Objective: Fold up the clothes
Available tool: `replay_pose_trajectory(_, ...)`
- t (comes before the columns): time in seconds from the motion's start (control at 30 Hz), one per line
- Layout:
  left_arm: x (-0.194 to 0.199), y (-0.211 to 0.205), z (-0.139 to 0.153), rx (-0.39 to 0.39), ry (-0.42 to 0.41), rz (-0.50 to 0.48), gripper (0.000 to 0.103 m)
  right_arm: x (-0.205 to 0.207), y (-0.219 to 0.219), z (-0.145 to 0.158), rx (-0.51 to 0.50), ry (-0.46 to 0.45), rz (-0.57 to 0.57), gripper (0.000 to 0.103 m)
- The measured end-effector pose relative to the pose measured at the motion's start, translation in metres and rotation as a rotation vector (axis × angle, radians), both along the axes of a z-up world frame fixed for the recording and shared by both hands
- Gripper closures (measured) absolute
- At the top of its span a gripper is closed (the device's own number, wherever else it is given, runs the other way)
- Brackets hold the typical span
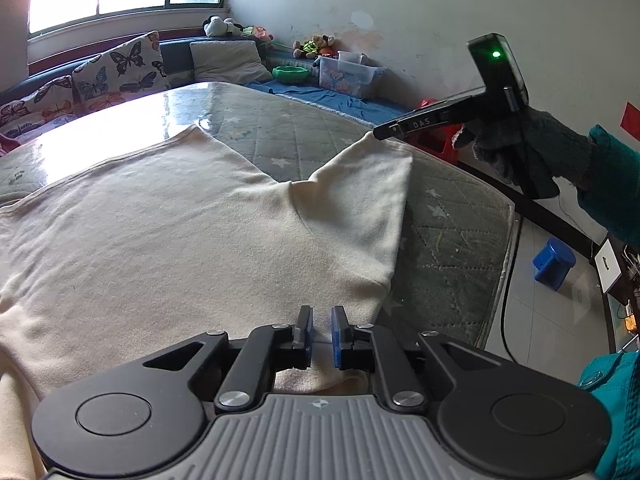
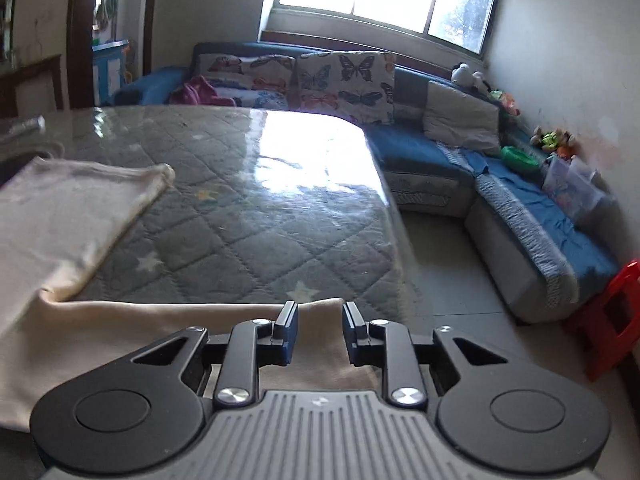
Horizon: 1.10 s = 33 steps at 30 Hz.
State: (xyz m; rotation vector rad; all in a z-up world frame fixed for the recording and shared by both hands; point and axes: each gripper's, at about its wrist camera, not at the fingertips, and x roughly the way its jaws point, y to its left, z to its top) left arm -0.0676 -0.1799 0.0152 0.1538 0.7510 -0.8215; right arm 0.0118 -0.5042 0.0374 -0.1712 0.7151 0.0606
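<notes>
A cream long-sleeved garment [image 1: 168, 232] lies spread on the quilted mattress [image 1: 304, 136]. My left gripper [image 1: 321, 330] sits low over its near edge with a narrow gap between the blue pads, and cloth lies between them. My right gripper [image 1: 378, 133] appears in the left wrist view holding a sleeve end lifted off the mattress. In the right wrist view my right gripper [image 2: 320, 326] has its pads apart with the cream sleeve [image 2: 192, 328] draped between and under them. Another sleeve [image 2: 72, 208] lies flat at the left.
A blue corner sofa [image 2: 440, 152] with butterfly cushions [image 2: 348, 80] runs along the far side. A red stool [image 2: 608, 320] and a blue stool [image 1: 554, 264] stand on the tiled floor. A plastic box [image 1: 348, 76] and soft toys sit by the wall.
</notes>
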Motion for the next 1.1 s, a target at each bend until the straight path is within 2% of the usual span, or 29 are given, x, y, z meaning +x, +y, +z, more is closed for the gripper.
replay_pose_trajectory(0.07, -0.001, 0.0, 0.0, -0.004, -0.001, 0.0, 0.089, -0.008, 0.002, -0.001, 0.062, 0.013, 0.045, 0.08)
replay_pose_trajectory(0.13, -0.003, 0.001, 0.001, -0.007, -0.006, 0.006, 0.088, -0.008, 0.004, -0.007, 0.065, 0.025, 0.05, 0.078)
replay_pose_trajectory(0.2, -0.005, 0.006, 0.004, -0.016, -0.013, 0.026, 0.086, -0.002, 0.002, -0.016, 0.085, 0.046, 0.029, 0.077)
replay_pose_trajectory(0.23, -0.006, 0.011, 0.007, -0.022, -0.019, 0.046, 0.084, 0.001, 0.001, -0.02, 0.095, 0.056, 0.017, 0.073)
replay_pose_trajectory(0.3, -0.008, 0.025, 0.015, -0.034, -0.044, 0.095, 0.082, 0.002, -0.002, -0.017, 0.113, 0.055, -0.012, 0.069)
replay_pose_trajectory(0.4, -0.01, 0.053, 0.028, -0.053, -0.091, 0.203, 0.077, -0.001, 0.003, -0.011, 0.123, 0.03, -0.002, 0.068)
replay_pose_trajectory(0.47, -0.009, 0.076, 0.036, -0.047, -0.124, 0.301, 0.076, -0.004, 0.012, -0.007, 0.122, 0.009, 0.023, 0.064)
replay_pose_trajectory(0.57, -0.004, 0.114, 0.045, -0.018, -0.164, 0.465, 0.076, -0.007, 0.024, -0.009, 0.114, 0.008, 0.06, 0.061)
replay_pose_trajectory(0.7, 0.013, 0.159, 0.044, 0.046, -0.157, 0.651, 0.079, -0.008, 0.034, -0.016, 0.116, 0.018, 0.077, 0.06)
replay_pose_trajectory(0.87, 0.032, 0.172, 0.027, 0.122, -0.083, 0.677, 0.078, -0.011, 0.04, -0.023, 0.127, 0.024, 0.076, 0.057)
replay_pose_trajectory(1.0, 0.038, 0.163, 0.014, 0.176, -0.057, 0.642, 0.068, -0.011, 0.039, -0.022, 0.133, 0.025, 0.07, 0.055)
replay_pose_trajectory(1.1, 0.039, 0.164, 0.005, 0.175, -0.024, 0.614, 0.057, -0.011, 0.038, -0.022, 0.134, 0.024, 0.067, 0.054)
